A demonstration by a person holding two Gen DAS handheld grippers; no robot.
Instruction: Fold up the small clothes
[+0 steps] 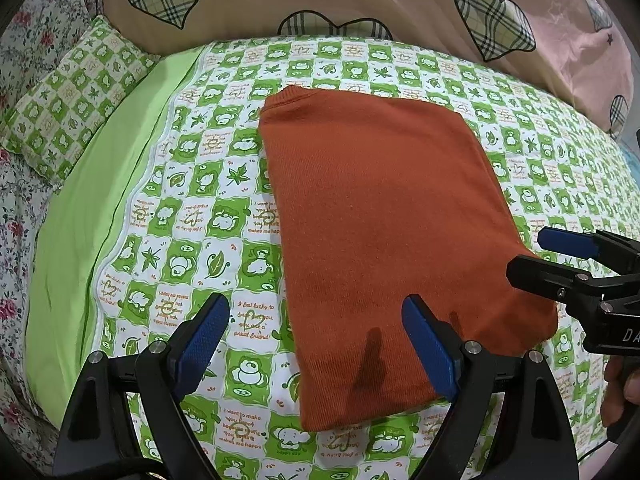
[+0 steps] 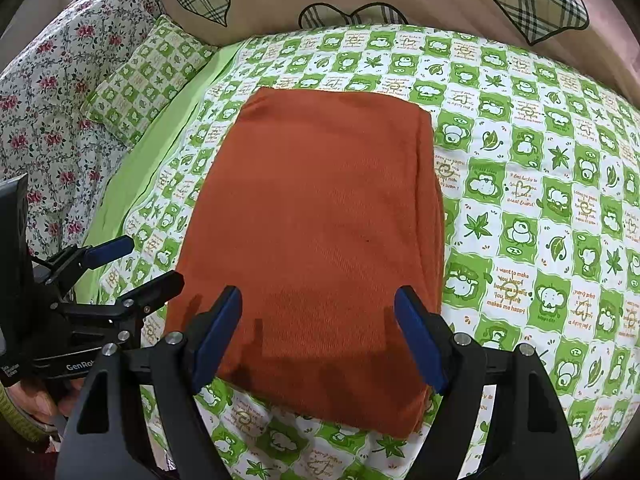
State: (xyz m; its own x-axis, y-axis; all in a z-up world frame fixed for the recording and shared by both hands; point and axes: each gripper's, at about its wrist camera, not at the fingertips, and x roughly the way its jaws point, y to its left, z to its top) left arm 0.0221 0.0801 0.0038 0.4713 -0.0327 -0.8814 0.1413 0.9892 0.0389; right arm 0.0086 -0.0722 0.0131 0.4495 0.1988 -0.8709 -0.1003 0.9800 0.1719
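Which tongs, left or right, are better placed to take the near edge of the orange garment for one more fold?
Probably right. The right tongs are open, both fingers over the orange garment near its edge. The left tongs straddle its left side, one finger above the green sheet.

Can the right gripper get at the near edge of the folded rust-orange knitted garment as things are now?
Probably yes. The right gripper is open, holding nothing, and hovers over the near edge of the folded rust-orange knitted garment, with nothing lying between them. The left gripper is beside it, apart.
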